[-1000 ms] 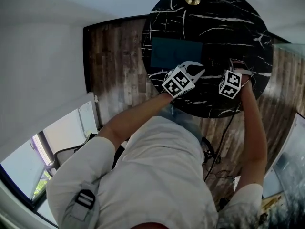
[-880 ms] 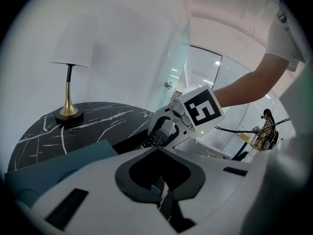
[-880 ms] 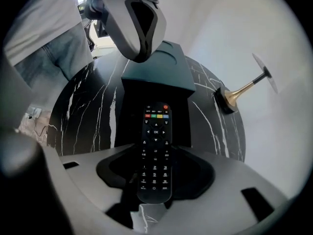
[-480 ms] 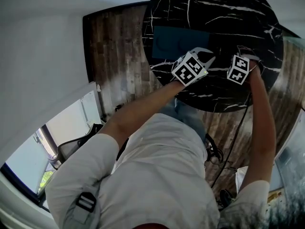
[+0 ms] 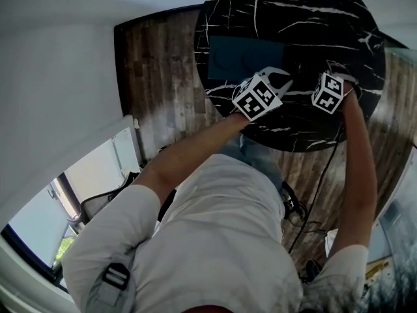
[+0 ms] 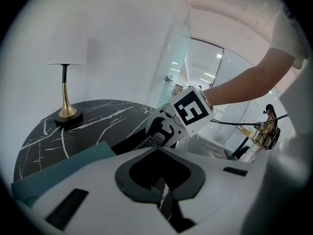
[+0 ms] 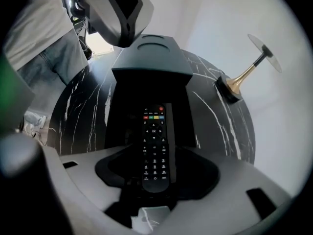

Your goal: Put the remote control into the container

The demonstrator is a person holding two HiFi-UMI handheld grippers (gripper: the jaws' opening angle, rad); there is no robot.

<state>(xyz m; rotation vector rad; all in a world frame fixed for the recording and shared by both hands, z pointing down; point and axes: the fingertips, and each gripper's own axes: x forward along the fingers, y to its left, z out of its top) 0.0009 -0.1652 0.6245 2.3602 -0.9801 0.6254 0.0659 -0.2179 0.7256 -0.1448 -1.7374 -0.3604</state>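
Observation:
The black remote control (image 7: 154,148) lies on the round black marble table (image 5: 326,18), its near end between the jaws of my right gripper (image 7: 155,190). Those jaws are opening and stand clear of its sides. The left gripper view shows the remote (image 6: 155,140) under the right gripper (image 6: 164,131). A flat teal container (image 5: 238,57) sits at the table's left; in the right gripper view the container (image 7: 151,58) lies just beyond the remote. My left gripper (image 5: 287,81) hovers by the container's near corner, fingers together and empty.
A lamp with a brass stem (image 6: 66,82) stands at the table's far edge; the right gripper view shows the lamp (image 7: 244,77) at the right. Wood flooring (image 5: 156,77) surrounds the table, and a black cable (image 5: 319,194) trails down on the right.
The head camera has shifted, so the table sits higher in view. Both grippers keep nearly the same places over the table; the remote has not moved.

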